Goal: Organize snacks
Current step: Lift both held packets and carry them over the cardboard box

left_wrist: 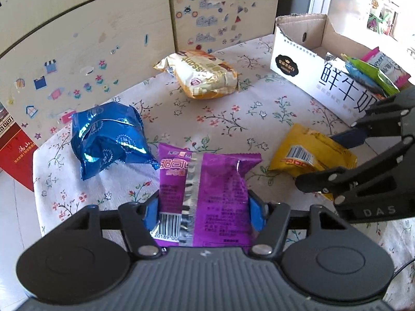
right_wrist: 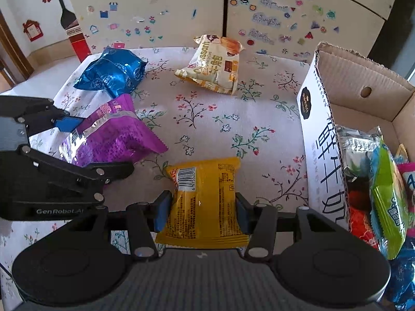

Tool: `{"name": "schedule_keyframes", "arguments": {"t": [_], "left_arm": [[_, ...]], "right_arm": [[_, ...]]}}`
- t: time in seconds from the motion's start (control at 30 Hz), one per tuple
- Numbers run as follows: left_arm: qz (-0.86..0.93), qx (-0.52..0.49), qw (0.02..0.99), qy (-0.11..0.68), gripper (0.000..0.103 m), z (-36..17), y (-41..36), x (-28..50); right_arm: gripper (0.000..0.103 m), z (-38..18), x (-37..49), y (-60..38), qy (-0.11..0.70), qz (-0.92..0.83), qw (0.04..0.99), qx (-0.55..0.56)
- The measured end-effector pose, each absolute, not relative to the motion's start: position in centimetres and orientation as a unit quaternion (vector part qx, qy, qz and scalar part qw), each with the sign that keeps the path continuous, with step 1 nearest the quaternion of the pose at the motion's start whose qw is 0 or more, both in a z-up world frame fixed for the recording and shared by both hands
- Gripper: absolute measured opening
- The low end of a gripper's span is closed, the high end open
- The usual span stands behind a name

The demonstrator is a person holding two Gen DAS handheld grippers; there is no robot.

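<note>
On the floral-patterned tablecloth point(left_wrist: 220, 119), the left gripper point(left_wrist: 205, 213) has its blue pads pressed against both sides of a shiny purple foil snack packet point(left_wrist: 207, 189), while the right gripper point(right_wrist: 201, 211) clamps a yellow plastic snack packet point(right_wrist: 205, 202) the same way (barcode side up on both). A crinkled blue foil bag point(left_wrist: 109, 142) and a cream croissant wrapper point(left_wrist: 199, 76) lie loose farther back, well apart, and the white cardboard box point(right_wrist: 321, 155) at the right already holds several packets.
</note>
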State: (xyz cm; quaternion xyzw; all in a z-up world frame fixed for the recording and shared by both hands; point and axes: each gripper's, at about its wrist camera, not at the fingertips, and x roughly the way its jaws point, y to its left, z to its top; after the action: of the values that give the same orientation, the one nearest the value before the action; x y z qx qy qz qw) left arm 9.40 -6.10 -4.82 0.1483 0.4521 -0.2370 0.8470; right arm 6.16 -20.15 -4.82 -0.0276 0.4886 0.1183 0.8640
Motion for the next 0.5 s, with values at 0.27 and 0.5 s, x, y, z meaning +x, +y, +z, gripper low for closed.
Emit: {"name": "schedule_keyframes", "arguments": {"t": [0.27,0.5], "left_arm": [[-0.227,0.143,0.859,0.436,0.065,-3.2,-6.3,8.9],[-0.216,0.122,0.88,0.406,0.065,-0.6,-6.7,9.0]], "right_arm": [[0.058,-3.2,5.2,-21.2,0.465,0.115,0.878,-0.028],[0.058,-1.4,4.7,-22.0,0.437,0.11,0.892,-0.023]]}}
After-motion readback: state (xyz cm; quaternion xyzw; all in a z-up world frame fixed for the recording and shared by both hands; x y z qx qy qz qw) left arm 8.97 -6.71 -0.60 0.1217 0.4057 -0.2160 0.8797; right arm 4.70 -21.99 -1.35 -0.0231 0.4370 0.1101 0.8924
